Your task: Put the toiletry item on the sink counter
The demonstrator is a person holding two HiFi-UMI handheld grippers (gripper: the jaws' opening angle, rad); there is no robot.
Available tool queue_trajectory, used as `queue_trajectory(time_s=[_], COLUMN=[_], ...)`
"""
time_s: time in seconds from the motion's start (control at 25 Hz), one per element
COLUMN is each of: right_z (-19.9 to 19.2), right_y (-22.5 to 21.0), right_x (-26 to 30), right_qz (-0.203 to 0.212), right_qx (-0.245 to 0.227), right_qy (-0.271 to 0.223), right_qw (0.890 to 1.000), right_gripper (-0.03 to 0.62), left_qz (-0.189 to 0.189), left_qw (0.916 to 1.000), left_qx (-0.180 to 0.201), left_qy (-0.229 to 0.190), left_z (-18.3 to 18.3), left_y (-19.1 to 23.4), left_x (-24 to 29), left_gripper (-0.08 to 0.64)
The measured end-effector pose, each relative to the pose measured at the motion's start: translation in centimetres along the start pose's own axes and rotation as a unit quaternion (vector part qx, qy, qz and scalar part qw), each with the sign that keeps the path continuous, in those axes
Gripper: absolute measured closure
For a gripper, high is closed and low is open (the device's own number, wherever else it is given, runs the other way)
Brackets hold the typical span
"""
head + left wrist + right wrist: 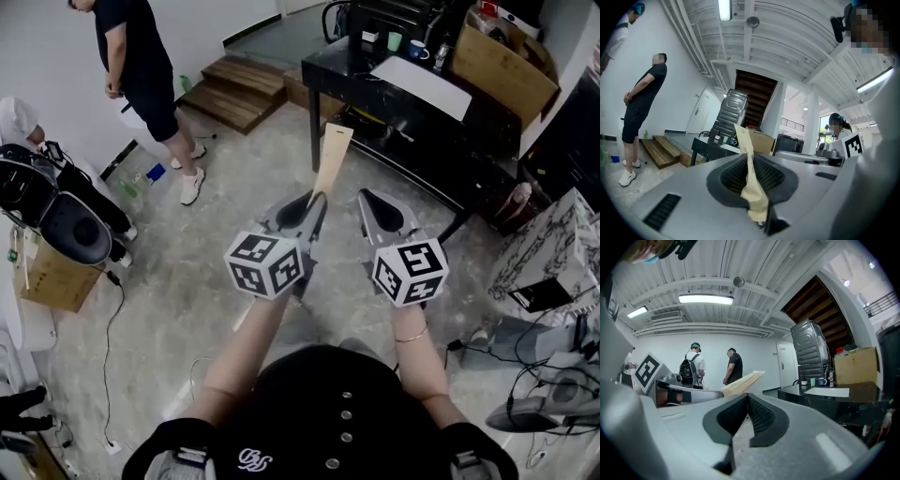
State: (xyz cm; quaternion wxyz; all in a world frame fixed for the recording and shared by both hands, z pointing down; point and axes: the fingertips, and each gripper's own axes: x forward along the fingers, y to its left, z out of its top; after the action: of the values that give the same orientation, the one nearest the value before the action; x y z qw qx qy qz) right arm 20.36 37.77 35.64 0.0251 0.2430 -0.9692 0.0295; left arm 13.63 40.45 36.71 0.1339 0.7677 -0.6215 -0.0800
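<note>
A flat tan packet (331, 157) sticks up and forward from my left gripper (315, 201), which is shut on its lower end. In the left gripper view the same packet (749, 159) is pinched between the ribbed pads, and my left gripper (752, 176) points toward a black table. My right gripper (372, 201) is held just to the right of it, at the same height, with its jaws pressed together on nothing. In the right gripper view my right gripper (747, 401) shows its pads meeting, and the packet (740, 383) passes on the left. No sink counter shows in any view.
A black table (361, 80) stands ahead with a white sheet (422, 84), mugs and a cardboard box (502, 61). Wooden steps (239, 89) lie at the far left, with a person (141, 66) standing beside them. Cables and gear line the floor on both sides.
</note>
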Motion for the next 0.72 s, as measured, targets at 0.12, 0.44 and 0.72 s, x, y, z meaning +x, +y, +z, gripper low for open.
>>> queue_trajectory(time_s=[0.12,0.44,0.72], right_z=[-0.3,0.5,2.6], right_y=[-0.6,-4.0,-7.8], right_x=[0.8,5.4,12.9], right_qz=[0.002,-0.020,-0.032], right_qx=[-0.002,0.000,-0.002], right_qy=[0.009,0.010,0.001], right_qw=[1.000,1.000,0.999], right_gripper=[0.588,0.588,0.588], left_qz=[0.001,-0.009,-0.035], left_qw=[1.0000,0.9999,0.9993], left_qx=[-0.002,-0.005,0.008], left_qy=[0.004,0.002,0.003], left_z=[0.1,2.1,5.8], left_y=[0.8,4.0,8.8], left_x=[0.8,5.0,11.2], left_gripper=[0.517,0.517,0.517])
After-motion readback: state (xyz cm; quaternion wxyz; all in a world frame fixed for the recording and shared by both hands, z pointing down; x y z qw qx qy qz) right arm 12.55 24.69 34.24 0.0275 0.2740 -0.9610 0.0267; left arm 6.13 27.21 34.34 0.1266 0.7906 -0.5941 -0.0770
